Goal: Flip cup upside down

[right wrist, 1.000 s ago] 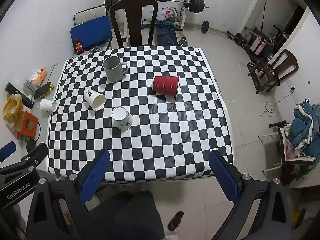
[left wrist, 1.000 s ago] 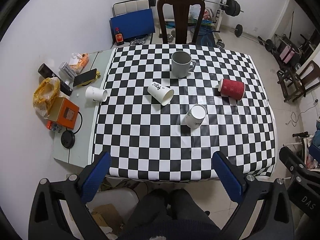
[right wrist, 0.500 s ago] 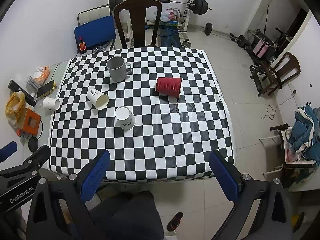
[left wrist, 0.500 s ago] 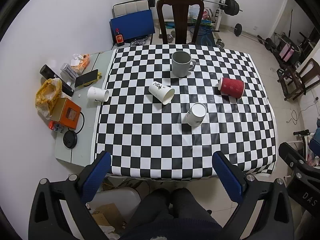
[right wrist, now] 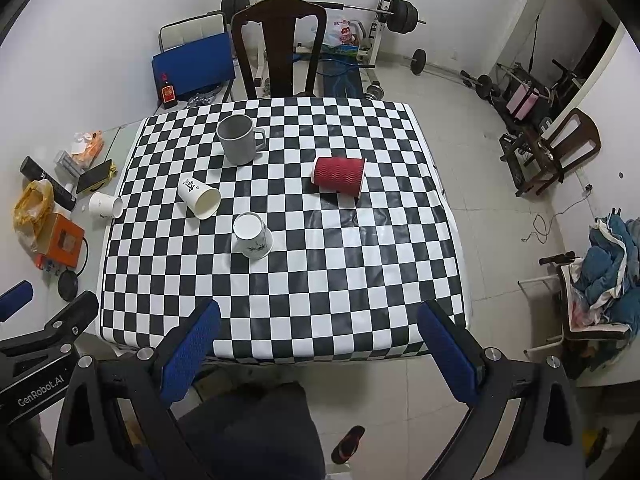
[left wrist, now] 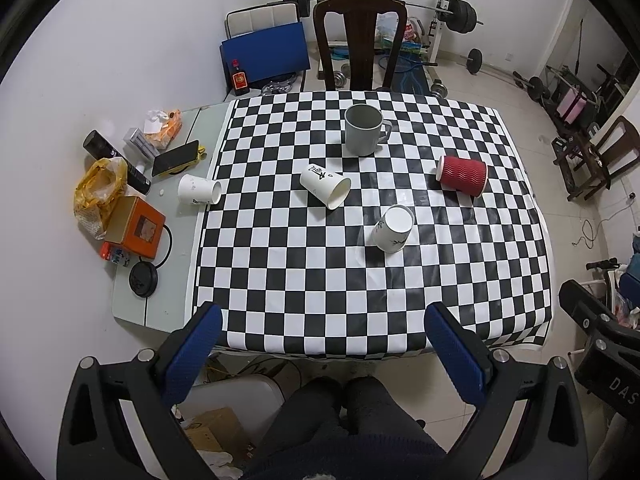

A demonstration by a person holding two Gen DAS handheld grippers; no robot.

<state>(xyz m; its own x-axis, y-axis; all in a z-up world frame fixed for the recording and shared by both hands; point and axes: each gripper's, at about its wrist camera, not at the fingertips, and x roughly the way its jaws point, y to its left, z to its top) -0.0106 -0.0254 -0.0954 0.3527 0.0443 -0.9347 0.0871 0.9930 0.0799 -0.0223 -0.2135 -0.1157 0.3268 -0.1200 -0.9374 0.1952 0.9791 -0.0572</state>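
On the checkered table (left wrist: 480, 300) (right wrist: 360, 300) a grey mug (left wrist: 363, 129) (right wrist: 239, 139) stands upright at the back. A red ribbed cup (left wrist: 462, 175) (right wrist: 338, 177) lies on its side. A white paper cup (left wrist: 325, 186) (right wrist: 199, 197) lies on its side. Another white cup (left wrist: 393, 223) (right wrist: 252, 235) stands bottom up near the middle. My left gripper (left wrist: 322, 354) and right gripper (right wrist: 318, 350) are both open and empty, held high above the table's near edge.
A third white cup (left wrist: 199, 190) lies on the grey side shelf (left wrist: 132, 304) among a phone (left wrist: 176, 157), an orange box (left wrist: 138, 227) and a yellow bag (left wrist: 98, 184). A dark chair (left wrist: 360, 40) stands behind the table. Gym weights (right wrist: 400, 10) line the back wall.
Both grippers have drawn back and risen slightly, so the table looks a little smaller and farther. No cup has moved.
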